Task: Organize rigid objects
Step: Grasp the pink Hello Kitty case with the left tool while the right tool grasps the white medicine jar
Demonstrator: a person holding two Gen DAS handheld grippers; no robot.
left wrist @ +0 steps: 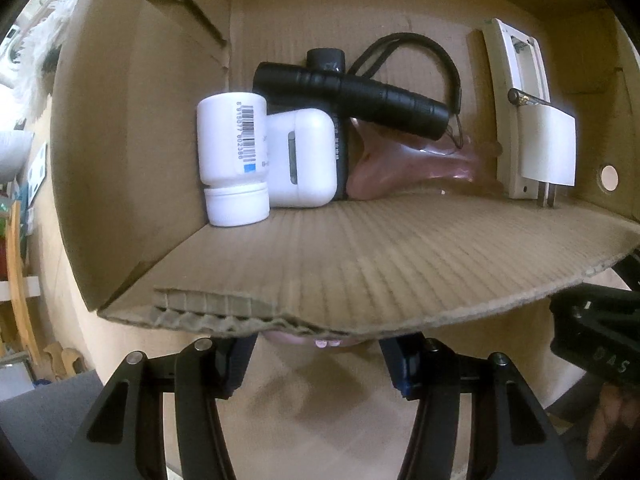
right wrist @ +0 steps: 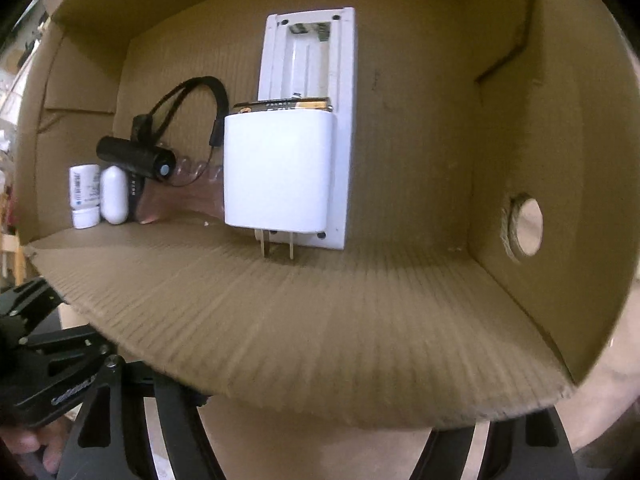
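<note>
It looked like a lived-in home room rather than a lab or shop. A cardboard box held small household things: a white pill bottle, an earbud case, a black flashlight and a white wall charger. Past the box's left side, the left wrist view showed light wooden furniture and something white and fluffy, blurred at the edge.

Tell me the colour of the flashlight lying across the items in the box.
Black flashlight, clearest in the left wrist view.
</note>
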